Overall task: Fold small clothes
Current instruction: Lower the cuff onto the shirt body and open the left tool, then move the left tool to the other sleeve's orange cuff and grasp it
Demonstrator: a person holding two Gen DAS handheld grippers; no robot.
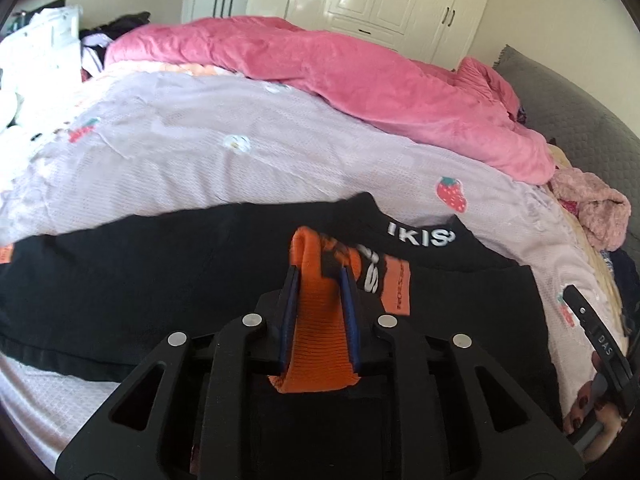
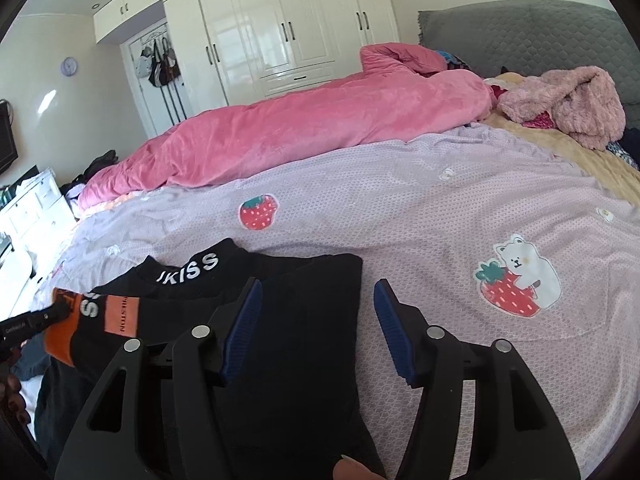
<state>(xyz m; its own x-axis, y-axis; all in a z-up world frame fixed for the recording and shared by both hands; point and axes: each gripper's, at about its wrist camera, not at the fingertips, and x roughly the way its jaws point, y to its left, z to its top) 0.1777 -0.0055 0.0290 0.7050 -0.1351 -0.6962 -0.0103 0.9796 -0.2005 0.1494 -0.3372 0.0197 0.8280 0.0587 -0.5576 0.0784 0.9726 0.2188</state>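
So the small black knit top with white "KISS" lettering on its collar (image 2: pixel 188 270) is lying flat on the lilac waffle-textured bedspread with strawberry and bear patches (image 2: pixel 420 216), at the near left part of the bed. From the right wrist view its right side looks tucked in already: there's a straight edge running toward the far side, with a layer of black fabric on top of the body. I'd call that one side fold done, though I can't be sure how neat it is.

The left side is the part in progress. The left gripper (image 1: pixel 319 280) has its blue pads clamped on the sleeve's orange ribbed cuff (image 1: pixel 318 320), and the sleeve with its orange patch is held up over the body of the top, near the collar. Not laid down yet.

The right gripper (image 2: pixel 318 292) is just hovering over the top's right edge, fingers well apart, nothing between them.

My guess at what's left: drop that sleeve across the chest, release, then fold the bottom up toward the collar. Roughly halfway, I'd say.

Further out, a rumpled pink fleece blanket (image 2: pixel 280 128) lies along the far side of the bed, with a fuzzy pale pink garment (image 2: pixel 576 104) at the far right and glossy white wardrobes (image 2: pixel 280 28) behind.
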